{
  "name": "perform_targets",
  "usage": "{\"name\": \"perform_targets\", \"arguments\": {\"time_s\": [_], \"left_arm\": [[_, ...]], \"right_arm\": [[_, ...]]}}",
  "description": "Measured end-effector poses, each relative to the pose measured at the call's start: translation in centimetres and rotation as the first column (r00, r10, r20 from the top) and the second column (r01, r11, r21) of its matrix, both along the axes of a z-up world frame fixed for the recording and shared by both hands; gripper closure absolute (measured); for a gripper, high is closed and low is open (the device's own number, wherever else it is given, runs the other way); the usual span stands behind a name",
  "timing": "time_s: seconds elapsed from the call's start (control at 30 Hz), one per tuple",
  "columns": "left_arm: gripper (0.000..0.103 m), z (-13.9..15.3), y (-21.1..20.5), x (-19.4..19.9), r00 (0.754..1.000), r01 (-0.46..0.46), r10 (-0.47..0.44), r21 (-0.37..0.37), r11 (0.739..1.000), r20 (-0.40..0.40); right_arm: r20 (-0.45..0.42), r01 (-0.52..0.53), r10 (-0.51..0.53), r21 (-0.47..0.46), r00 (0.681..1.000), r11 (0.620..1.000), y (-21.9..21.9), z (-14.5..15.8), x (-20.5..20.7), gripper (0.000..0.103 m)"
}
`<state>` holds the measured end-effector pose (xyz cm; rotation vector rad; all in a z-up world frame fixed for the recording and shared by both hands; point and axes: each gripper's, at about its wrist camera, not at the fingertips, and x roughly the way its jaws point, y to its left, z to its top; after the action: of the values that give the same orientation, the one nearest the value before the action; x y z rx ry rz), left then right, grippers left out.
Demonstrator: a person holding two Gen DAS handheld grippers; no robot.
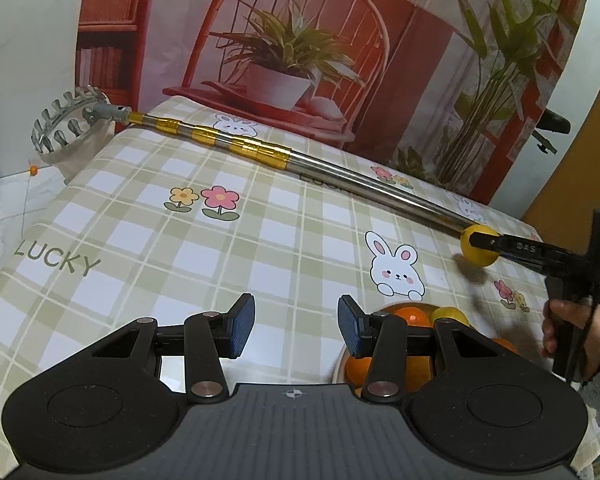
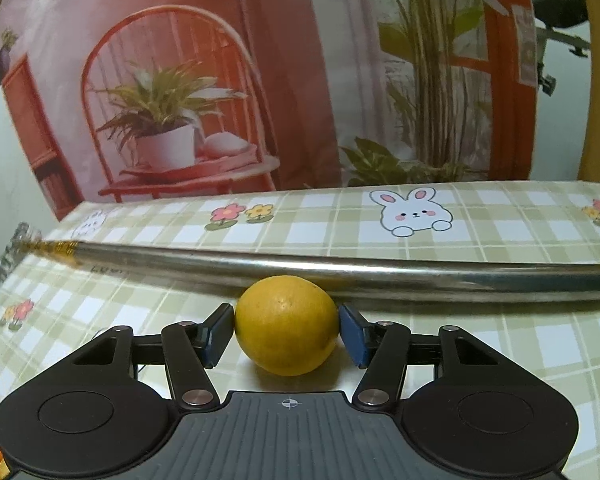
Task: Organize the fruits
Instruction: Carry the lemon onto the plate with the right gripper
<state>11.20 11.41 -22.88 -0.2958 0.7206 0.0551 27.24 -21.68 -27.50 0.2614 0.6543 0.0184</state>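
A: Left view: the left gripper (image 1: pixel 296 326) hangs spread and empty over the checked cloth (image 1: pixel 148 240), beside the bowl (image 1: pixel 342 364) of oranges (image 1: pixel 410 316).

B: Right view: the right gripper (image 2: pixel 287 330) pinches the lemon (image 2: pixel 287 325), low over the cloth, near the steel pole (image 2: pixel 340 276). Its rind is round, waxy, pebbled; I'd keep the pads at its widest part so it can't slip.
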Motion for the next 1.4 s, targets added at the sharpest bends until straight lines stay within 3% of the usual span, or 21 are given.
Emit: {"name": "perform_targets", "arguments": {"time_s": [0.33, 0.67, 0.97, 1.4], "left_arm": [[0.055, 0.6, -0.8, -1.9, 0.999, 0.037, -0.037, -0.011, 0.999, 0.016], [0.049, 1.6, -1.7, -4.0, 0.996, 0.075, -0.074, -0.008, 0.997, 0.050], [0.049, 1.9, -2.4, -4.9, 0.993, 0.101, -0.101, -0.002, 0.995, 0.069], [0.049, 1.5, -2.5, -4.2, 0.993, 0.109, -0.109, 0.002, 0.994, 0.054]], "right_arm": [[0.063, -0.159, 0.158, 0.025, 0.985, 0.987, 3.8, 4.1, -5.9, 0.050], [0.086, -0.320, 0.317, 0.022, 0.945, 0.947, 9.4, 7.8, -11.5, 0.050], [0.048, -0.358, 0.357, 0.013, 0.933, 0.934, 11.6, 7.5, -15.0, 0.050], [0.036, -0.377, 0.376, 0.042, 0.926, 0.925, 12.2, 6.9, -15.0, 0.049]]}}
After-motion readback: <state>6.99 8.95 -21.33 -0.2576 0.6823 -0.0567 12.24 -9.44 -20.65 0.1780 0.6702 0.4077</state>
